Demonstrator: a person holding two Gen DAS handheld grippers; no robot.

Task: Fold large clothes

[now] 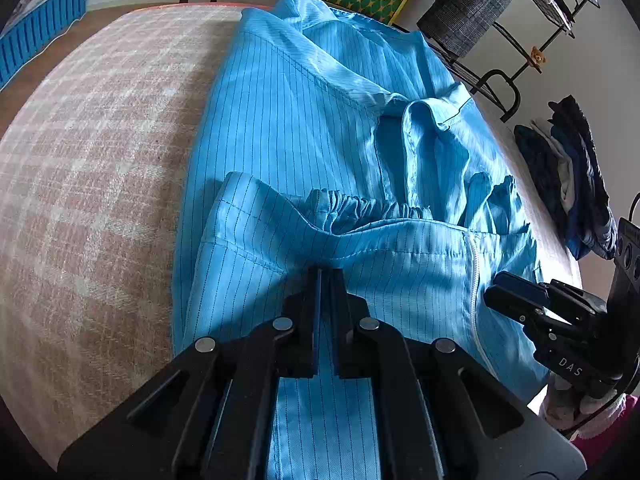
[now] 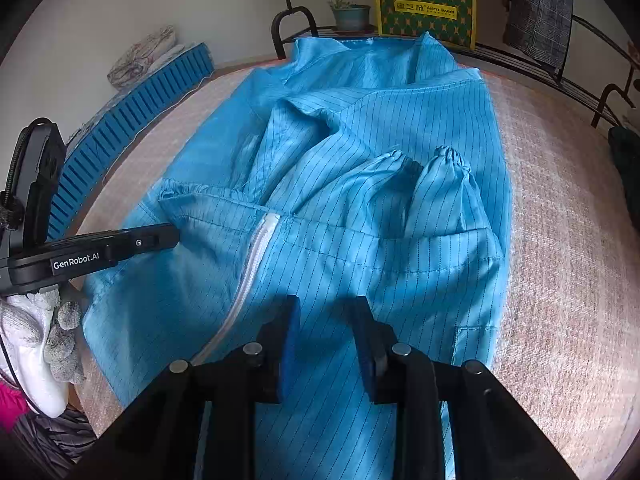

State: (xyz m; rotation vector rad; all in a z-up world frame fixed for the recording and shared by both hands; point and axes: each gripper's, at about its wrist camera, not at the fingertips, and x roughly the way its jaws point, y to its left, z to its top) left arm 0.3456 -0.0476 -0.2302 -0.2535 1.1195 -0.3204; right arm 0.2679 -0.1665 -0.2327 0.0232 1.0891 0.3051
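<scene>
A large blue pinstriped garment point(image 1: 304, 128) with a white zipper point(image 1: 474, 280) lies lengthwise on the checked beige cloth surface point(image 1: 92, 184). It also fills the right wrist view point(image 2: 400, 128), with its zipper point(image 2: 252, 264) and two gathered cuffs point(image 2: 452, 160) on top. My left gripper point(image 1: 327, 276) is shut on a fold of the garment's near part. My right gripper point(image 2: 326, 312) is open just above the fabric, holding nothing. The right gripper shows in the left wrist view point(image 1: 516, 292); the left gripper shows in the right wrist view point(image 2: 160, 236).
A yellow-green bag point(image 2: 424, 4), a potted plant point(image 2: 351, 14) and a black metal rack point(image 1: 496, 80) stand behind the surface. A blue slatted crate point(image 2: 132, 120) lies at the left. Dark clothes point(image 1: 576, 172) are piled at the right edge.
</scene>
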